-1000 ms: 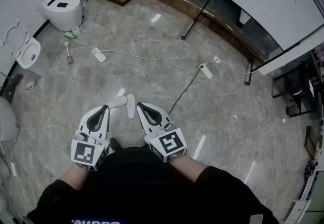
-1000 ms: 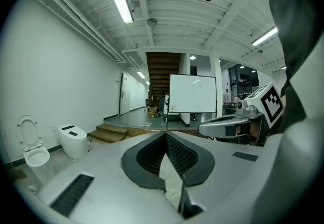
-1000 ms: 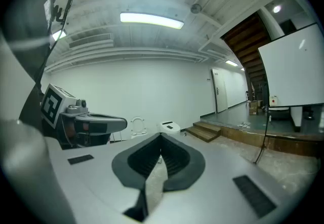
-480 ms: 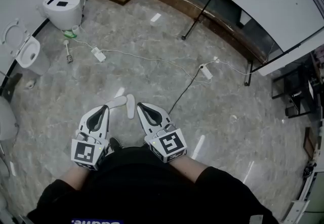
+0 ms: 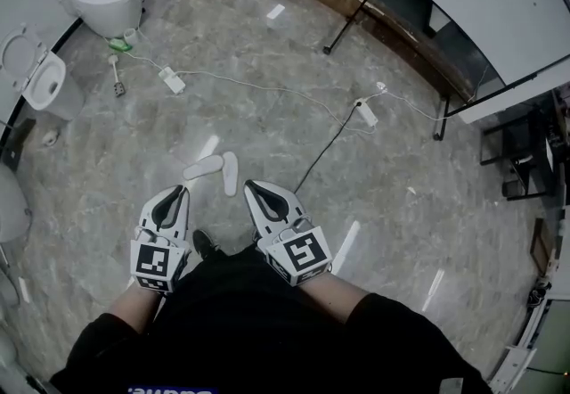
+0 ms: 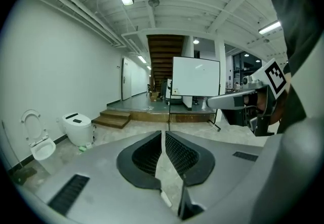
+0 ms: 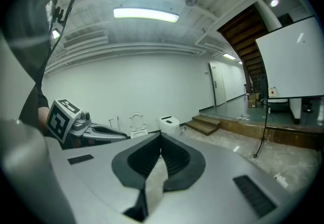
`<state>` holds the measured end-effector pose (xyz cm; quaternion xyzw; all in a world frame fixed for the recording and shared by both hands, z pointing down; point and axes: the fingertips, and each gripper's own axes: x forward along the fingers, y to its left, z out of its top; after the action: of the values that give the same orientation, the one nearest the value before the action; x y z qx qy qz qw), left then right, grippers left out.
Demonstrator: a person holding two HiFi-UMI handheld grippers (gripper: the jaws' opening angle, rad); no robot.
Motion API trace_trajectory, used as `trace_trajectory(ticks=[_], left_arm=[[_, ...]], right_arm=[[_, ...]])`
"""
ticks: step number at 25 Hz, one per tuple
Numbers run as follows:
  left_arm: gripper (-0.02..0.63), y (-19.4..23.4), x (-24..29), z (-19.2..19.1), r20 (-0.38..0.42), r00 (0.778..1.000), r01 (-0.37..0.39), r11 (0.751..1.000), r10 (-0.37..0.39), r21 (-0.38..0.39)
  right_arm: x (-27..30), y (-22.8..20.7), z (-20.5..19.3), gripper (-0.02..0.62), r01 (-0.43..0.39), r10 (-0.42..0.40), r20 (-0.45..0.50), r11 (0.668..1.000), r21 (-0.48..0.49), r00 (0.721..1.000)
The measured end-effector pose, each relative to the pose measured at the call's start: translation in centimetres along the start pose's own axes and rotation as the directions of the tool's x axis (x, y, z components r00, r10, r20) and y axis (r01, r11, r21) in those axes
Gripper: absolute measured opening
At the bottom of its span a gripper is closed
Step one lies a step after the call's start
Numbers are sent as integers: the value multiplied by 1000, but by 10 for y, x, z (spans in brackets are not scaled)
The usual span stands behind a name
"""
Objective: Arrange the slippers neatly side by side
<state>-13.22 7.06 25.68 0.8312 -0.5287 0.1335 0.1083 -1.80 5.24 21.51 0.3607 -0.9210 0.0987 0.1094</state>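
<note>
Head view: the two white slippers lie on the stone floor (image 5: 401,205) just ahead of the person. The left-hand slipper (image 5: 203,169) is slanted and the right-hand slipper (image 5: 231,175) is closer to straight, so the pair forms a V, close at one end and splayed at the other, not parallel. The left claw (image 5: 178,196) and right claw (image 5: 254,190) hang above the floor, short of the pair, touching neither slipper. Left gripper view: the jaws meet at the tips with nothing between them; the camera faces out across the room and no slipper is in frame. Right gripper view: the jaws are likewise together at the tips and empty, with no slipper in frame. Judgement: the arranging has not begun. Left to do: reach down, take a slipper, turn it to match its mate, and set the two side by side.
</note>
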Motion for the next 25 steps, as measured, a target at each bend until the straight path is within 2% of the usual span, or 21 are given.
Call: trace_trajectory(ticks=[4, 11, 14, 18, 21, 25], left_arm=[[2, 8, 15, -21, -58, 998, 3, 1000, -2, 25], [43, 18, 48, -48, -123, 992, 28, 999, -22, 46], [43, 22, 64, -61, -156, 988, 36, 996, -23, 82], [61, 29, 83, -90, -215, 976, 56, 988, -25, 143], [62, 34, 98, -111, -256, 966, 81, 981, -34, 176], [87, 42, 120, -146, -302, 953, 90, 981, -34, 173]], right_arm=[[5, -5, -13, -2, 5, -4, -36, 1000, 7, 999], [12, -28, -26, -2, 28, -28, -73, 1000, 10, 997], [14, -40, -34, -2, 41, -40, -86, 999, 6, 995], [20, -50, -47, -2, 49, -49, -103, 999, -2, 993], [29, -56, -50, -2, 42, -45, -63, 999, -34, 997], [39, -66, -69, -2, 46, -47, -62, 999, -22, 997]])
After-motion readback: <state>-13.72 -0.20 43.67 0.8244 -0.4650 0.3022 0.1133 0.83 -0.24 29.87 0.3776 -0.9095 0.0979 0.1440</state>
